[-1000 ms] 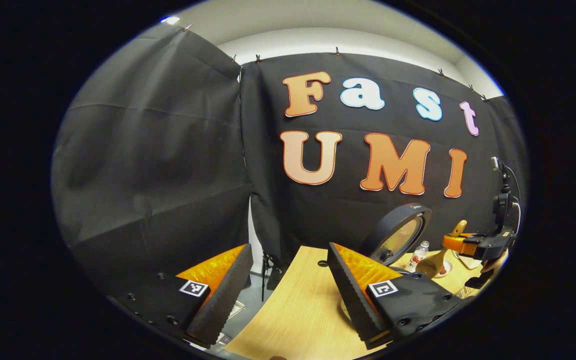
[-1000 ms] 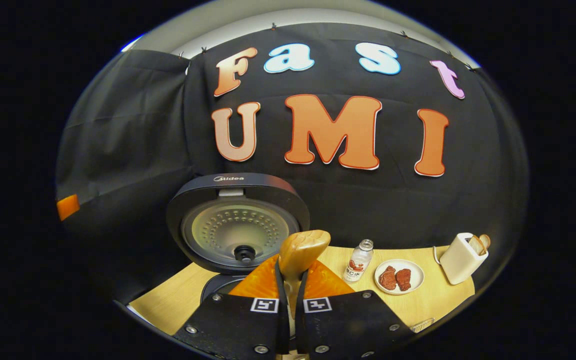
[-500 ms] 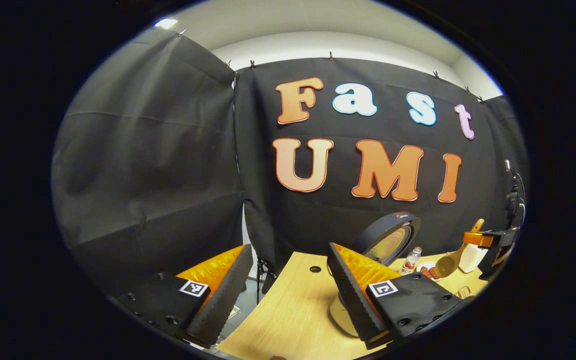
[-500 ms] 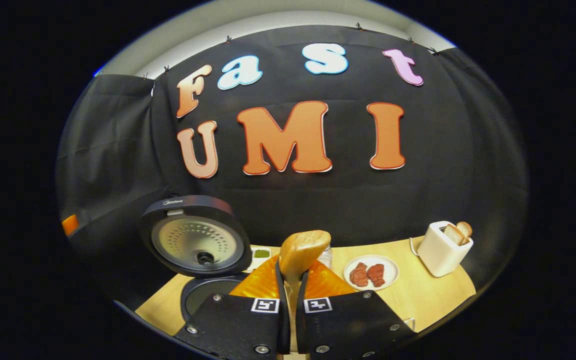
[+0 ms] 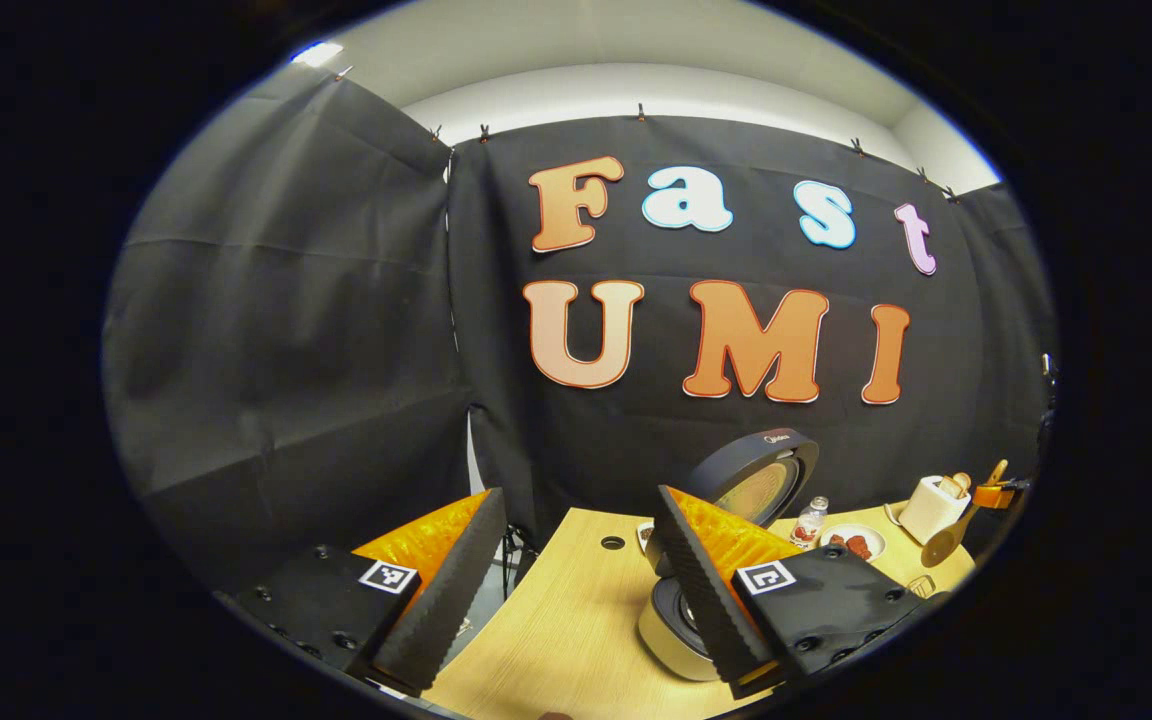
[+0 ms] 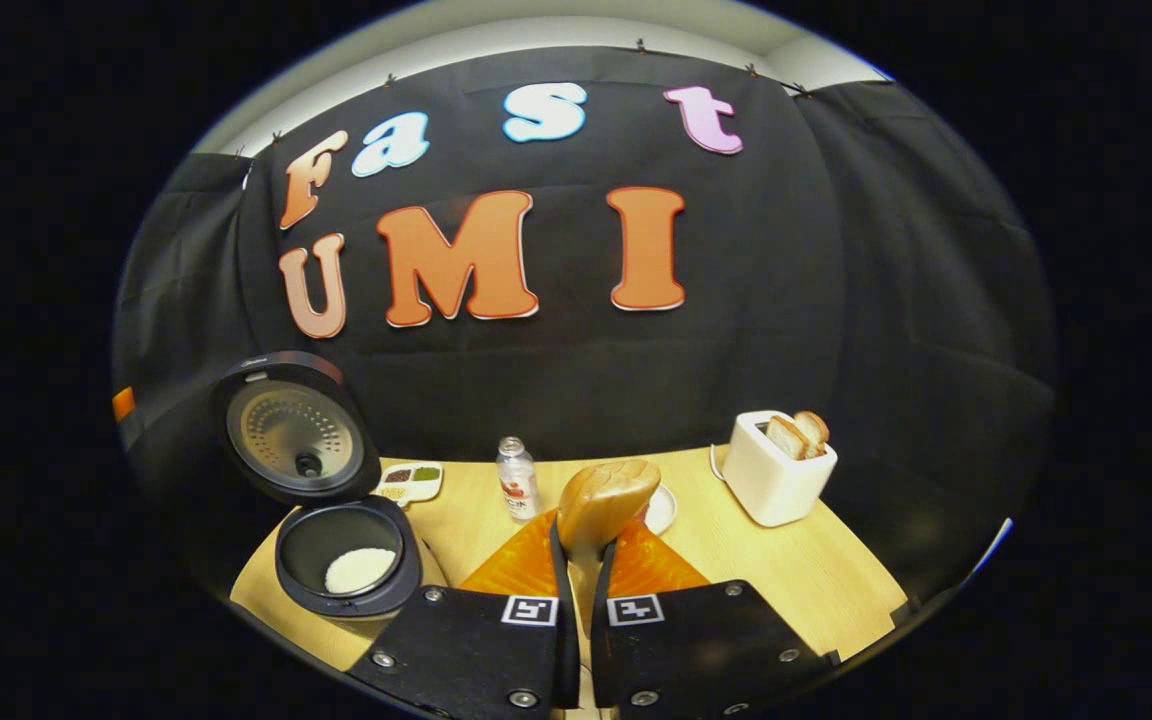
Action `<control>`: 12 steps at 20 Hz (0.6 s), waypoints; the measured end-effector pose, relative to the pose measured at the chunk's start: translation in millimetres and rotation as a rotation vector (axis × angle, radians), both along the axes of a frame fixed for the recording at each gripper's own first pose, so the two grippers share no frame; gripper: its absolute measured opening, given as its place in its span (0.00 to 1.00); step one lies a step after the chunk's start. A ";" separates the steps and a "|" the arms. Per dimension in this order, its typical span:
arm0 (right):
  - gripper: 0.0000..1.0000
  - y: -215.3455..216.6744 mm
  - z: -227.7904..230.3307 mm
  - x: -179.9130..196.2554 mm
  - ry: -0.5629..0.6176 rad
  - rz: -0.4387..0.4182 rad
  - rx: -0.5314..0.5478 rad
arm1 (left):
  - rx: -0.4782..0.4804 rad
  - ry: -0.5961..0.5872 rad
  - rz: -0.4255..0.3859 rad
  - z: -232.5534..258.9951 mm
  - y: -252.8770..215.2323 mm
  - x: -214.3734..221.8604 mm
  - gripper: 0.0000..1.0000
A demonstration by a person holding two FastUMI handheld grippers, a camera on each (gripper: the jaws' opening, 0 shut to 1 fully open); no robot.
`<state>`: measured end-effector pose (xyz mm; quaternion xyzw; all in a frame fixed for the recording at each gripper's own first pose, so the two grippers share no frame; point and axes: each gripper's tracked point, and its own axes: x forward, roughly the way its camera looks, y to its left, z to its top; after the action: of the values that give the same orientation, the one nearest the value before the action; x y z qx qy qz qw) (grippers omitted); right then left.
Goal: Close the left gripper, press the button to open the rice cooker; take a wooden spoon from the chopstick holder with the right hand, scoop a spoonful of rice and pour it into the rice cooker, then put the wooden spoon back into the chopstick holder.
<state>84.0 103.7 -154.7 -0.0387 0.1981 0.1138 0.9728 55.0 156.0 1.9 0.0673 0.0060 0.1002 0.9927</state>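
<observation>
The right hand-held gripper (image 6: 577, 580), clenched on the wooden spoon (image 6: 604, 503) whose bowl points forward, needs the chopstick holder, unlocated here; the left hand-held gripper (image 5: 576, 580) hangs released.

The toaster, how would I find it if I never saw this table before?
Start at the rice cooker, the big pot with its round lid up at the table's left end, then go past the bottle to the far right. The toaster is the white box there, with bread slices poking out of its top.
</observation>
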 end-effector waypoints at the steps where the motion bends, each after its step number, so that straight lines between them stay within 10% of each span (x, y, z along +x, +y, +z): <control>1: 0.04 -12.2 -5.9 -2.7 0.012 -0.018 0.004 | 0.001 0.000 -0.002 -0.2 -3.5 1.0 1.00; 12: 0.04 -71.2 -101.3 -4.4 0.144 -0.125 0.060 | 0.011 0.025 0.030 -8.9 -19.5 -6.9 1.00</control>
<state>79.6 32.5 -256.0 0.0112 0.2662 0.0610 0.9619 48.1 136.5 -7.0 0.0737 0.0189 0.1141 0.9905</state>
